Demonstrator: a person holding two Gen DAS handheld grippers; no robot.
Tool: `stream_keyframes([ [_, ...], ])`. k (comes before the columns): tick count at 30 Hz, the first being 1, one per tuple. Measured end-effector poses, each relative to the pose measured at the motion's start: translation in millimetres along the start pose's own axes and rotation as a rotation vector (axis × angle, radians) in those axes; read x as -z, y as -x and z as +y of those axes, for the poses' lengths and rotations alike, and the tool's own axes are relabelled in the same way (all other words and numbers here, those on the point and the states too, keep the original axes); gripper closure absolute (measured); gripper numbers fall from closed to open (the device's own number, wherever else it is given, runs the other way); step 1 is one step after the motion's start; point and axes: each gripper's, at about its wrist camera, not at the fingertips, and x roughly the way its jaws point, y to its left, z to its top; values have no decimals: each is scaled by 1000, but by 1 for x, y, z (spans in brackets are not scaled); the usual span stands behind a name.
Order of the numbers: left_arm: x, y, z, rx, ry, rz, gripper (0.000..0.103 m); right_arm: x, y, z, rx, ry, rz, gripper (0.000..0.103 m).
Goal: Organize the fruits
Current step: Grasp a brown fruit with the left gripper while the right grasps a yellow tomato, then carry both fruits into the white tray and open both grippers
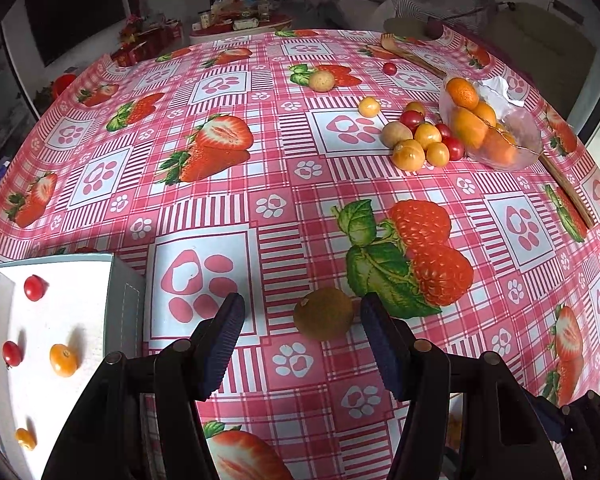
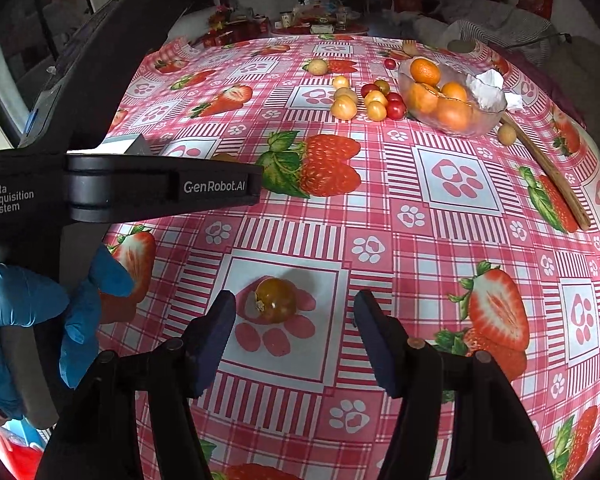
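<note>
In the left wrist view my left gripper (image 1: 302, 310) is open, with a brownish-green round fruit (image 1: 324, 313) on the tablecloth between its fingertips, nearer the right one. A white box (image 1: 4, 320) at the lower left holds two red cherry tomatoes (image 1: 35, 287) and two orange ones (image 1: 63, 359). In the right wrist view my right gripper (image 2: 294, 307) is open, with a dark brown-orange tomato (image 2: 276, 300) lying between its fingertips, nearer the left one. A pile of yellow and red small fruits (image 1: 420, 138) lies far right; it also shows in the right wrist view (image 2: 370, 100).
A glass bowl (image 1: 528, 136) of oranges with crumpled paper stands at the far right, also in the right wrist view (image 2: 480, 120). A wooden stick (image 2: 548, 172) lies along the right edge. The left gripper's body (image 2: 120, 188) and a blue-gloved hand (image 2: 24, 308) fill the left of the right wrist view.
</note>
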Motion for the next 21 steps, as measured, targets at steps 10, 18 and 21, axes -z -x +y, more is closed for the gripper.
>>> stream_keyframes([
  [10,8,11,-13,27,-56,-16,74,0,4,-9,-66,-50,17,80],
  [18,18,41,-8,48,-42,-48,74,7,21,-22,-99,-105,23,80],
  [21,25,56,-3,54,-41,-66,74,10,28,-24,-110,-115,21,80],
])
